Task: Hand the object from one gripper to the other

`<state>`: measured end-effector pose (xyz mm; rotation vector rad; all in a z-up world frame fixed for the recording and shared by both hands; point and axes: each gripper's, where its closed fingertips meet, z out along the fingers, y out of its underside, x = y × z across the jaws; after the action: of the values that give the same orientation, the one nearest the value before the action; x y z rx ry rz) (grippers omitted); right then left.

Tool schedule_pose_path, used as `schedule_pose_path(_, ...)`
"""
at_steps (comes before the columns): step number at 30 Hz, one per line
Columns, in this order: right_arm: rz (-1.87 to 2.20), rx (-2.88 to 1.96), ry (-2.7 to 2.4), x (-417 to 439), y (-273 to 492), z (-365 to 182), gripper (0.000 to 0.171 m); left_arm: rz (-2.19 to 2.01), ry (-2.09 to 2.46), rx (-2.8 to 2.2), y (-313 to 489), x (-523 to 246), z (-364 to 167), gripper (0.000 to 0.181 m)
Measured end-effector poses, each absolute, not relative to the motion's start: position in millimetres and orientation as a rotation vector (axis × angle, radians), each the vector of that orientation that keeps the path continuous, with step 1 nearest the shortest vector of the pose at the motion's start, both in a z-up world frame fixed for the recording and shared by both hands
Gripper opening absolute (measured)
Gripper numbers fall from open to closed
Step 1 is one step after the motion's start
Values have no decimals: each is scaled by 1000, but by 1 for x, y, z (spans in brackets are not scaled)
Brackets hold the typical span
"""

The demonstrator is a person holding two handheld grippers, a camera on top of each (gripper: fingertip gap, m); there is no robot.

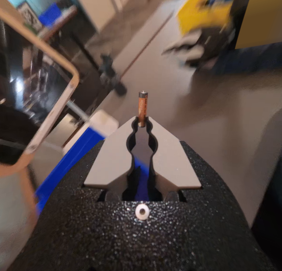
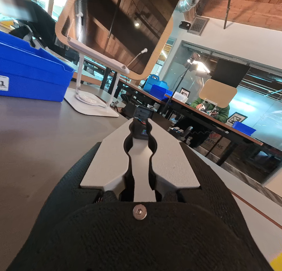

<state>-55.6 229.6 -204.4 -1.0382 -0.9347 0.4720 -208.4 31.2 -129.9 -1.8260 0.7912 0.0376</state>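
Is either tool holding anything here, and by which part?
The left tool pinches a small battery by its lower end, the rest standing above the tips. The right tool holds nothing; its tips are apart.

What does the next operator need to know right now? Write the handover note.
Left gripper: shut on the battery, pinched at its lower end between the fingertips; most of the battery sticks out upright beyond them.
Right gripper: fingertips slightly apart, holding nothing, low over the grey table, aimed past the blue bin and the white stand.
Done: battery picked up by the left gripper.
Left: bring the grippers together, close the right gripper on the free end, release the left gripper.
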Motion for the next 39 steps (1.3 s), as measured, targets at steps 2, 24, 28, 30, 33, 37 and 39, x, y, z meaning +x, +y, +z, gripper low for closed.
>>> schedule_pose_path(2, 515, -1011, -922, -56, 222, -199, 22, -144, 735, -1726, 36, -152, -127, 8)
schedule_pose_path(24, 526, -585, -1426, -20, 114, -227, 70, -1969, 599, -1751, 108, 2, -238, 7)
schedule_pose_path(28, 545, -603, -1437, -21, 114, -230, 60, -1971, 615, -1714, 105, -2, -233, 8)
schedule_pose_path(30, 560, -609, -1427, -21, 115, -229, 59, -1964, 625, -1733, 104, 0, -236, 7)
schedule_pose_path(33, 570, -611, -1429, -22, 114, -230, 55, -1963, 637, -1743, 103, 1, -237, 8)
schedule_pose_path(37, 572, -600, -1421, -22, 114, -228, 47, -1966, 649, -1749, 101, 2, -238, 7)
schedule_pose_path(39, 583, -608, -1435, -22, 114, -229, 45, -1956, 653, -1751, 101, 3, -238, 7)
